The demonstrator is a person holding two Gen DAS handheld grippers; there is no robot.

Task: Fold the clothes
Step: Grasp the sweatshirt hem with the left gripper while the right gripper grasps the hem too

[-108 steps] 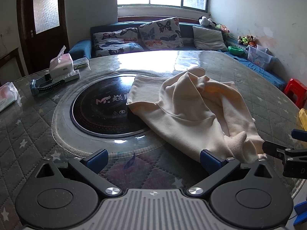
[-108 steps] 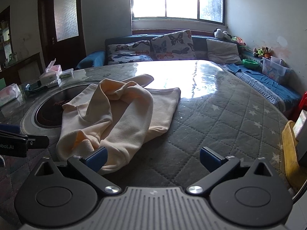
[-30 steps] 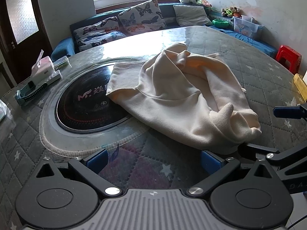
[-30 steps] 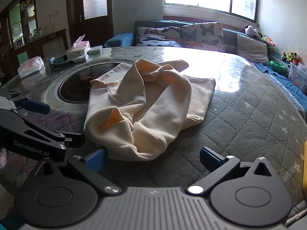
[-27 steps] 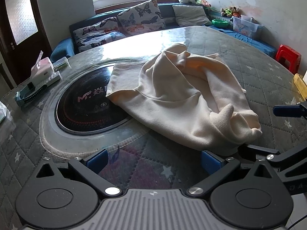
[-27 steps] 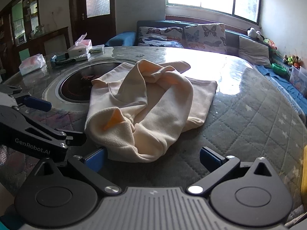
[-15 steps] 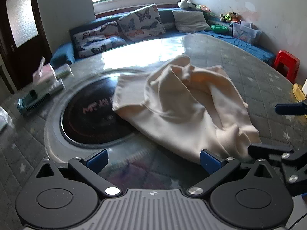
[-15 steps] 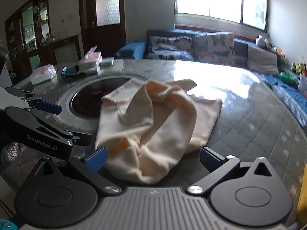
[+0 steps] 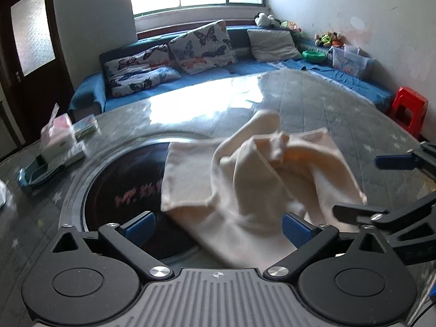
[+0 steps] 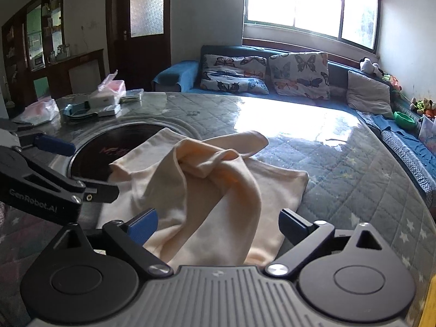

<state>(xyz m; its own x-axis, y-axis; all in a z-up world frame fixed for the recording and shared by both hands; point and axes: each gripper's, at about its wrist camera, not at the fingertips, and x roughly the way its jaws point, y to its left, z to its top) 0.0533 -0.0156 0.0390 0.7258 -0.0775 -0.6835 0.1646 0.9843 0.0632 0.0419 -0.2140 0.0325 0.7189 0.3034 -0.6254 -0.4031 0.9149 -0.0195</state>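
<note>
crumpled cream garment [image 9: 253, 179] on table [image 9: 313, 103], tissue box [image 9: 58, 139] far left

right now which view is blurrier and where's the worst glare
Left wrist view: blurrier, the cream garment and tissue box are motion-smeared; the window's glare washes out the table behind the garment. Right wrist view: sharper, but the window is blown out, with a bright patch of glare on the tabletop beyond the garment. Both fisheyes bend the room's edges.

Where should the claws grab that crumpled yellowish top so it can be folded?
Probably the near hem of the cream top, coming in low from the front. That edge lies flat and already sits between the open right claw and the open left claw, unlike the bunched middle.
</note>
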